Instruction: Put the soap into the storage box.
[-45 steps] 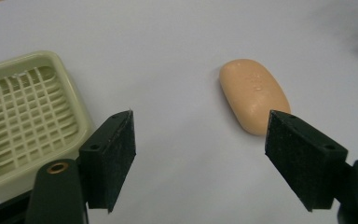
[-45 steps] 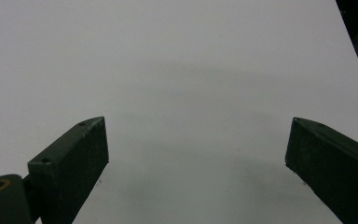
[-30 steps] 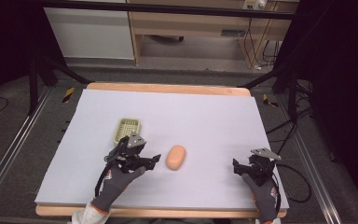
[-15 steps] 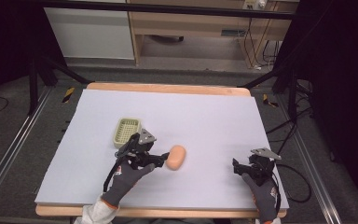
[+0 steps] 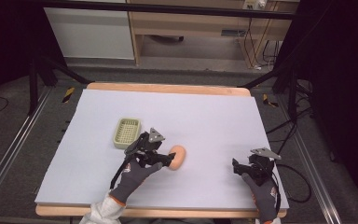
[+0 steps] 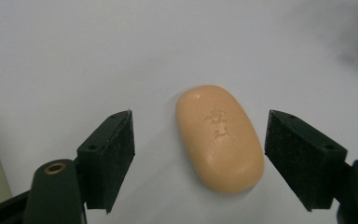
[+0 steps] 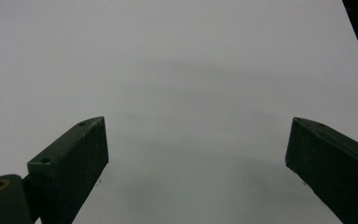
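Between the spread jaws of the left gripper [image 6: 199, 154] lies the soap [image 6: 219, 137], flat on the white table [image 5: 205, 116], untouched by either pad; the jaws have just been opening. This looks like the approach before a grasp: next, close squarely across the bar's narrow width. Beside it, the dish [image 5: 127, 132] waits. Farther right, the right gripper [image 7: 196, 163] hangs open over bare table. Soap's embossed mark is unreadable.

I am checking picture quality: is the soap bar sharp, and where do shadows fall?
Left gripper view: the soap bar is sharp enough to show its embossed mark, with a soft shadow at its left. Right gripper view: a faint, diffuse shadow lies on the white table. High view: surroundings very dark, soap softer.
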{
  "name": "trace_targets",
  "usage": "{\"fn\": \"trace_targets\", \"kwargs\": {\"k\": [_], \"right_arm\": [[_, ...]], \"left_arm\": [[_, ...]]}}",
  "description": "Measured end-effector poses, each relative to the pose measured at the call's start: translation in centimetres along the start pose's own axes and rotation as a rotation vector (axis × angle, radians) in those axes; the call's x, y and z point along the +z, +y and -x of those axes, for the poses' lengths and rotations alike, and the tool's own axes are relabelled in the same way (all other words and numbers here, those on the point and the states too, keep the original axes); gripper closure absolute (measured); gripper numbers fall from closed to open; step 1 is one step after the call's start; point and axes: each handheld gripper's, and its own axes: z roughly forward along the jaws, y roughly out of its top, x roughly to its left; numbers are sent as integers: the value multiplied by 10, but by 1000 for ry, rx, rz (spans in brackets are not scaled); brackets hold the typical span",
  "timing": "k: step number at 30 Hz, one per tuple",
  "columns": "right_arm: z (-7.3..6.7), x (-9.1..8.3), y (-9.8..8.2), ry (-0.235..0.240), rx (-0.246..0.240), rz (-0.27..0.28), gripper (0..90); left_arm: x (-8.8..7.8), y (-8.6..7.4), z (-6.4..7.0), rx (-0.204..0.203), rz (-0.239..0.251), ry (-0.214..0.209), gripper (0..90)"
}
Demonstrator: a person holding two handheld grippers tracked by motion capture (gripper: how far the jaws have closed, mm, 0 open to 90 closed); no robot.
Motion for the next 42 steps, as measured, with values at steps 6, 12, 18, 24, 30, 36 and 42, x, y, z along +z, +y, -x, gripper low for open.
{"fn": "trace_targets", "kwargs": {"k": [6, 12, 18, 24, 30, 36, 42], "right_arm": [[0, 0, 0, 0, 0, 0, 62], [0, 0, 0, 2, 3, -2, 62], [0, 0, 0, 1, 2, -2, 62], [0, 1, 0, 3, -1, -2, 62], [0, 0, 0, 3, -1, -3, 62], [0, 1, 0, 4, -1, -3, 62], [0, 1, 0, 8, 0, -6, 61]], "left_arm": [[9, 4, 6, 13, -17, 1, 228], [16, 8, 10, 17, -36, 3, 224], [23, 9, 12, 24, -53, 6, 213], [32, 9, 15, 27, -73, 5, 205], [39, 9, 17, 28, -94, 9, 196], [46, 8, 18, 26, -121, 10, 193], [53, 7, 17, 20, -144, 12, 190]]}}
